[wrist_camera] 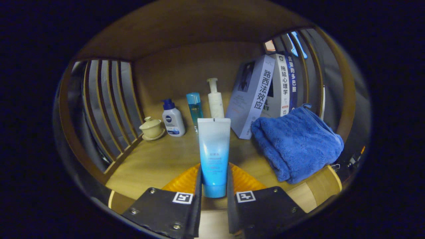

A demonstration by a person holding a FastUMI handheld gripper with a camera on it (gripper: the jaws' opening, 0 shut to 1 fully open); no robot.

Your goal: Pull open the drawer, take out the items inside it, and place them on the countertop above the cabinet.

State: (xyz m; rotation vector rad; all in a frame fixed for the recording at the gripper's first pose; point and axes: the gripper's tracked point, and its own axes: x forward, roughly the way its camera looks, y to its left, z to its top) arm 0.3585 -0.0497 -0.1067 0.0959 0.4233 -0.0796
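Gripper view: tool [214,181] clamped on upright blue tube [213,149], above the wooden countertop [156,162].

gripper view | low over countertop [156,159] | faces shelf back, close

Pale-to-bright blue tube [213,152], deep blue towel [296,141] (plush), cream lidded cup [151,128], tan wooden countertop [156,162].

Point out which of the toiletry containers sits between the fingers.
The blue-and-white gradient squeeze tube, standing cap down, with both fingers pressing its sides. The other bottles stand beyond it, near the back wall.
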